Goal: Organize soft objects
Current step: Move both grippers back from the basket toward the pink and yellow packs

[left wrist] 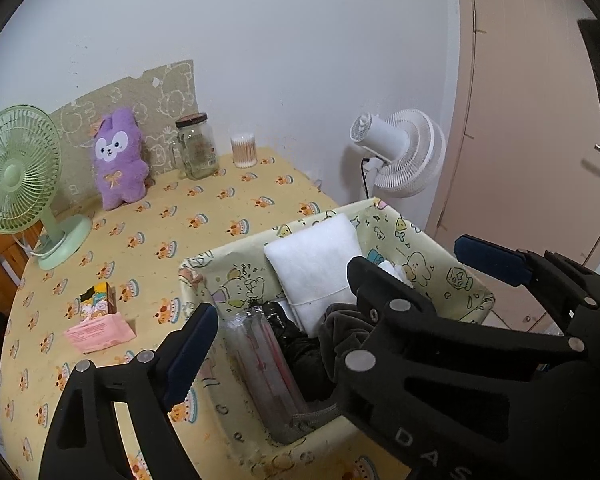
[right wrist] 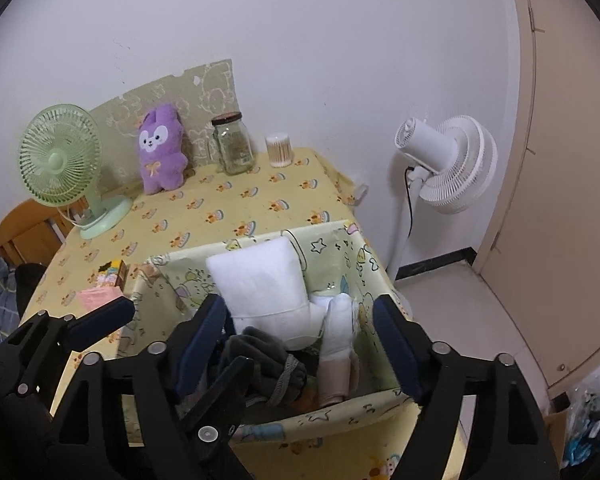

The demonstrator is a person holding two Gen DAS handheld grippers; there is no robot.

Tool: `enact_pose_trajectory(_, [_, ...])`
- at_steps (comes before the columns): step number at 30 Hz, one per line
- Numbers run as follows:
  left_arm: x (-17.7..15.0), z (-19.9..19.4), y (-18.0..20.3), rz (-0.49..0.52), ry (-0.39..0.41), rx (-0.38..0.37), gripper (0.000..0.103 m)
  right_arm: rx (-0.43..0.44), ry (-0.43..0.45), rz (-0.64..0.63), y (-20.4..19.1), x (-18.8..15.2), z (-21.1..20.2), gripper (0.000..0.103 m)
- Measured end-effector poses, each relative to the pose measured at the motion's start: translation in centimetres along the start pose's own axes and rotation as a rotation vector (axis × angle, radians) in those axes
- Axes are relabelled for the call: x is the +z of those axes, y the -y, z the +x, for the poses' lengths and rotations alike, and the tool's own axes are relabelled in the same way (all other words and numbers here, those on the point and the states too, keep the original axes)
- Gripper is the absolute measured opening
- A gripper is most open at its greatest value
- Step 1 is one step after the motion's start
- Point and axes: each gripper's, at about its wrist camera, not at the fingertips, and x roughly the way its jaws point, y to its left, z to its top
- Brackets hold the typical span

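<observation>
The sorting looks well advanced: the cartoon-print fabric bin [right wrist: 332, 256] at the tabletop's near right corner already holds a folded white towel [right wrist: 260, 284], white socks [right wrist: 338, 320], a dark grey garment [right wrist: 260, 356] and a clear plastic packet [left wrist: 266, 364]. Only 1 soft thing appears left out, the purple plush bunny [left wrist: 118, 160] against the tabletop's far edge. The left gripper [left wrist: 288, 296] and right gripper [right wrist: 300, 344] both hover over the bin, fingers spread wide, gripping nothing.
</observation>
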Motion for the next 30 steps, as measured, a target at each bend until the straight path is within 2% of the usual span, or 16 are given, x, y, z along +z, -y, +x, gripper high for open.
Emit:
enact_pose_trajectory(15, [-0.7, -5.0, -3.1, -0.022, 0.09, 0.052, 0.09, 0.009, 0.104, -0.052, -4.8, 0.2, -4.5, 0.095])
enact_pose_trajectory(30, [-2.5, -9.6, -7.6, -0.082, 0.167, 0.115, 0.093, 0.058, 0.164, -0.1, -10.4, 0.0, -7.8, 0.1])
